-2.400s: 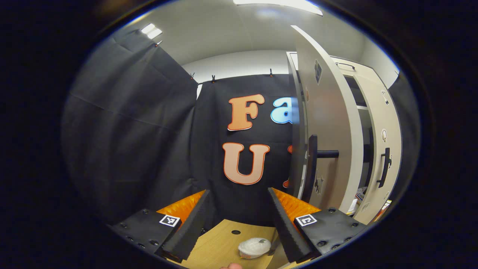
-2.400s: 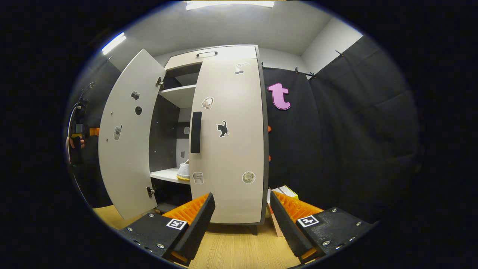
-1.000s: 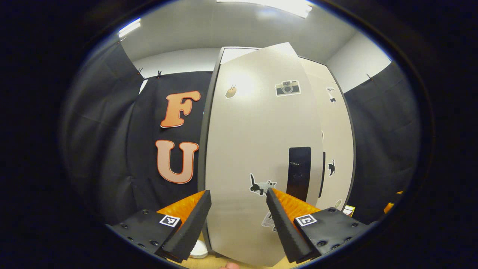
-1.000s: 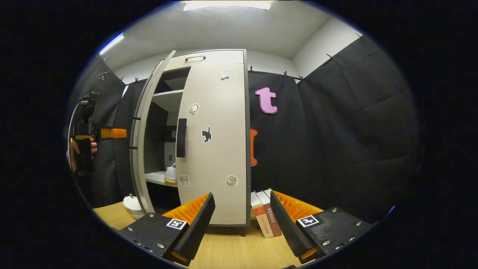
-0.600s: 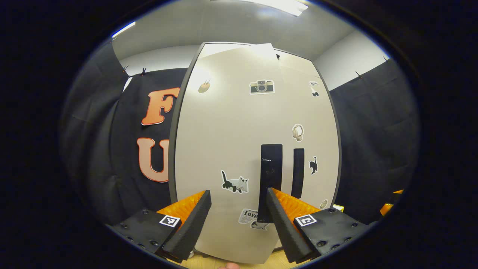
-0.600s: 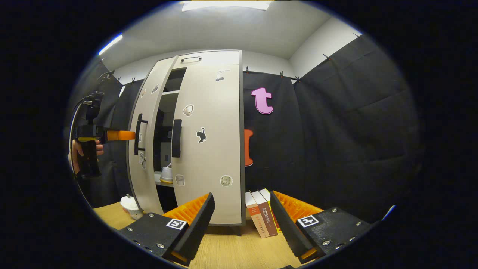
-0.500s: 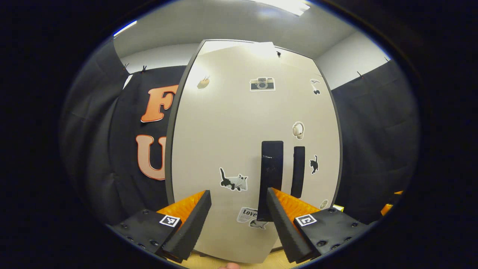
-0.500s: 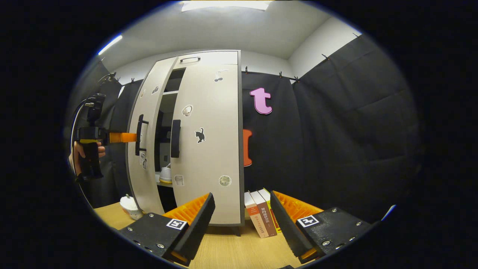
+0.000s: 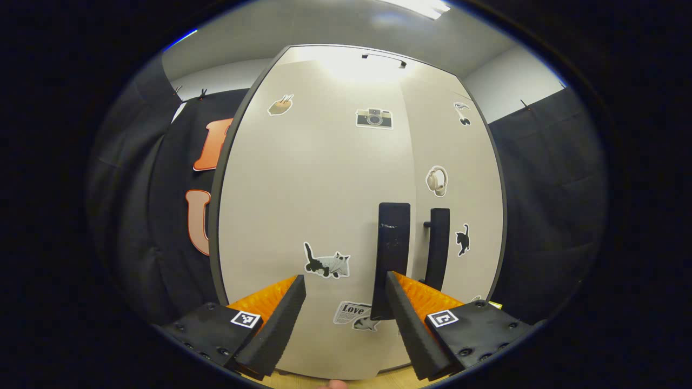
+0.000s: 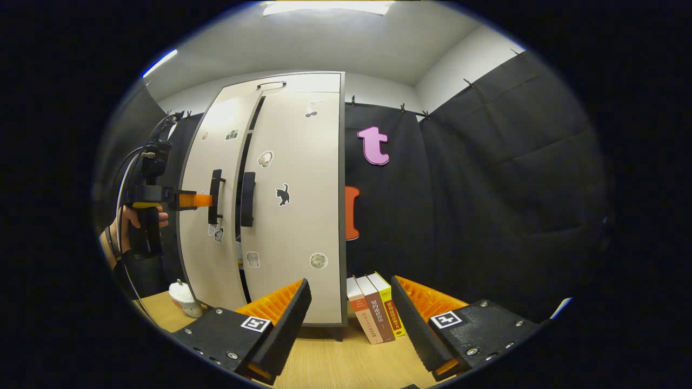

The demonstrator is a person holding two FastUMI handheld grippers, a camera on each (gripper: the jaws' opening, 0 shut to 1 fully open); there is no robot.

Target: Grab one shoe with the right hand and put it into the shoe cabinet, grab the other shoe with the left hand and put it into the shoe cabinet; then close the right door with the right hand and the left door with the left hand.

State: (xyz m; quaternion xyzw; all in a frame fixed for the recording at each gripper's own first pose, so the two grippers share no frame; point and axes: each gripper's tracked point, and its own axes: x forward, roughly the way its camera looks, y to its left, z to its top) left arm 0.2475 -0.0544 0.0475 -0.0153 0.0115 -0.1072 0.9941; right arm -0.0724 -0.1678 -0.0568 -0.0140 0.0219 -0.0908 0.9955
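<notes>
The pale shoe cabinet (image 10: 303, 81) stands with its right door (image 10: 303, 216) shut. Its left door (image 10: 201, 259) is almost shut, with a narrow dark gap left between the two. In the left gripper view the left door (image 9: 313, 205) is close in front, and its black handle (image 9: 392, 259) sits just above my right fingertip. My left gripper (image 9: 343, 319) is open with nothing between its fingers. In the right gripper view a hand holds the left gripper (image 10: 208, 201) with its tips at the left door's handle (image 10: 216, 197). My right gripper (image 10: 348, 324) hangs open, well back from the cabinet. The doors hide the shoes.
Three books (image 10: 376, 313) lean against the cabinet's right side on the wooden surface (image 10: 335, 362). A small white object (image 10: 184, 300) sits by the cabinet's left foot. Black cloth walls close in on both sides.
The left door has swung from wide open to nearly shut as my left gripper came round onto its front. The right door went fully shut, and my right gripper drew back.
</notes>
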